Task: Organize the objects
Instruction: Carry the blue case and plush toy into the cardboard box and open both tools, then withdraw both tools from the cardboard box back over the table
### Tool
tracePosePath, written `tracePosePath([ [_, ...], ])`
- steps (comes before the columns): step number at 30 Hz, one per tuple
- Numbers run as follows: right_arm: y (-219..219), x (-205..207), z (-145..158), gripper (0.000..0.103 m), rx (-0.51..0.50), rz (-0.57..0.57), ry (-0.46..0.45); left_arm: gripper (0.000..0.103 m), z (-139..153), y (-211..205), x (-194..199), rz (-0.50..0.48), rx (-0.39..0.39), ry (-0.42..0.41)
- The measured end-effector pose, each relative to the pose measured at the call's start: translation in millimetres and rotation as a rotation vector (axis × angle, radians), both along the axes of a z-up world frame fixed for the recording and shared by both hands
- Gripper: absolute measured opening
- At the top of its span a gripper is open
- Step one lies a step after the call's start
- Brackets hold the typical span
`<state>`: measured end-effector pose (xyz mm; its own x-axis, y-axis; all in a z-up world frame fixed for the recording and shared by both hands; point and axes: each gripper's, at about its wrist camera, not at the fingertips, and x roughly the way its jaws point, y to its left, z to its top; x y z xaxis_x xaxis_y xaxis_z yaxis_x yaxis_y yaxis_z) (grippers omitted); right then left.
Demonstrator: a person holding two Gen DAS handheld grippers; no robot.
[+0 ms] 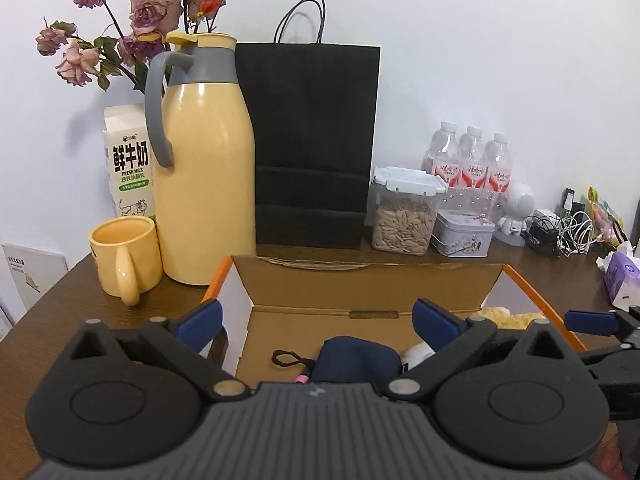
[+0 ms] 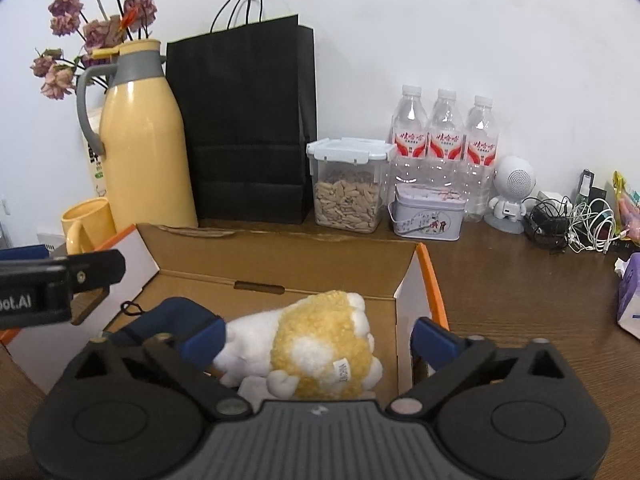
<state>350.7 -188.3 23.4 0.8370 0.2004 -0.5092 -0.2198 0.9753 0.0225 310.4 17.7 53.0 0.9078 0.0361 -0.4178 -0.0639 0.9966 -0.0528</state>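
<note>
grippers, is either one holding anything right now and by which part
Nothing is held. The left gripper and right gripper both stand open above the open cardboard box.

Fuzzy plush toy point(image 2: 320, 340) in matt cardboard box point(image 2: 280, 264) on glossy wooden table point(image 2: 520, 280).

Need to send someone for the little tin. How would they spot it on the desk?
Find the tall black paper bag against the wall, then the clear seed container just right of it. The tin sits right of that container, before three water bottles: low, rectangular, pale lilac, opaque, with printed pictures.
</note>
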Motion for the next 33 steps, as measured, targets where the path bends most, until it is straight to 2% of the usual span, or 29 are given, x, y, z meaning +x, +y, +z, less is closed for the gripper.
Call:
tracePosePath([
  [7, -3, -14, 11, 0.103, 0.006, 0.006, -0.043, 0.103, 7, -3, -9, -0.011, 0.000, -0.027],
  [18, -13, -55, 35, 0.103, 0.008, 0.027, -0.139, 0.103, 37, -9, -54, -0.021, -0.008, -0.148],
  [25, -19, -86, 43, 0.103, 0.011, 0.043, -0.151, 0.103, 51, -8, -86, -0.020, 0.018, -0.165],
  [33, -28, -129, 44, 0.103, -0.002, 0.052, -0.143, 0.103, 51, -3, -123, -0.011, 0.033, -0.137],
])
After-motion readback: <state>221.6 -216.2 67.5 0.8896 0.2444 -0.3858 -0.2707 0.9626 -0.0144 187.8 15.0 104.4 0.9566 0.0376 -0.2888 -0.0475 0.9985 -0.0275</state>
